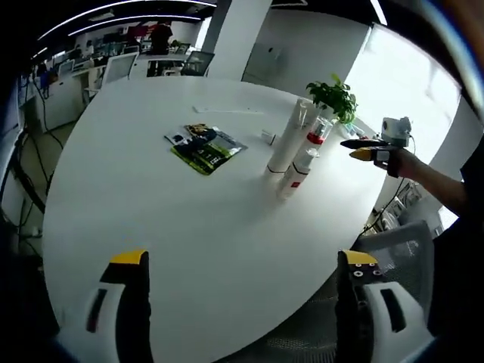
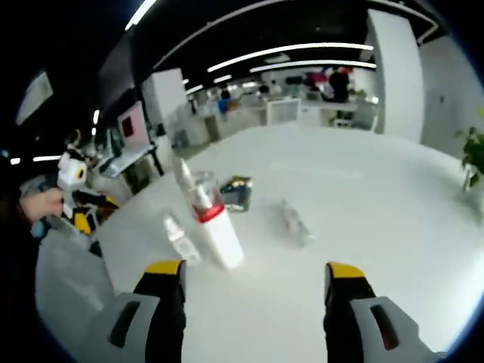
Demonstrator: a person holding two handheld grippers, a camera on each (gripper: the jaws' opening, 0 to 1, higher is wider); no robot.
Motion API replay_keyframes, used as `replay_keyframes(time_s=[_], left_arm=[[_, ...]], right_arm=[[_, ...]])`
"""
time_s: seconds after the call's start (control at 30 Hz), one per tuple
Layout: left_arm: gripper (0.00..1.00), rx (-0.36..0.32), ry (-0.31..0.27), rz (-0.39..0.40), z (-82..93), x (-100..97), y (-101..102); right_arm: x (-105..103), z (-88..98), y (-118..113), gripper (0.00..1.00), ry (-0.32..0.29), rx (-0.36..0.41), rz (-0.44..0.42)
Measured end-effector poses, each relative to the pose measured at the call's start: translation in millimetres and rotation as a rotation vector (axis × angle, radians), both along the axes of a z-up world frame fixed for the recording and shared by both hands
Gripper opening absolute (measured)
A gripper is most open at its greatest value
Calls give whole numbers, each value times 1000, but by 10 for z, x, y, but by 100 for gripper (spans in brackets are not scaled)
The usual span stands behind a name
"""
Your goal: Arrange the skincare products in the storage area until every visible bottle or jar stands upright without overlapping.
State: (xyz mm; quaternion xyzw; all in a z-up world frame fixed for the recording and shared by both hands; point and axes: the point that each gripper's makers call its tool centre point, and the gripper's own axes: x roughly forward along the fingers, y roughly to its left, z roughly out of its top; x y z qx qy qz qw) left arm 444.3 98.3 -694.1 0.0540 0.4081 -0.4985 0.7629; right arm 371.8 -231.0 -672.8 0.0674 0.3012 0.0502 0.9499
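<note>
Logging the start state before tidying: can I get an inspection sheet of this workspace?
Surface: round white table, mostly bare.
Job's things: tall white tube, red-collared bottle and small bottle grouped together; clear bottle lying flat, apart.
Clutter: green packet; potted plant.
Grippers: left tool open, empty; right tool open, empty.
Cables: some hanging at a desk behind.
Surroundings: open office, ceiling strip lights.
</note>
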Motion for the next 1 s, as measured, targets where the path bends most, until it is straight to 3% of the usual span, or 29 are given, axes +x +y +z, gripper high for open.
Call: replay_keyframes(time_s=[0.23,0.5,1.0], left_arm=[[98,14,28,-8,-97,6,-70],[97,25,43,27,-180,38,-26],[97,32,63,87,-265,24,84]], right_arm=[[268,-153,-167,73,28,-11,27],[558,-438,-322,65,89,-32,68],[1100,-765,-471,55,159,-106,157]])
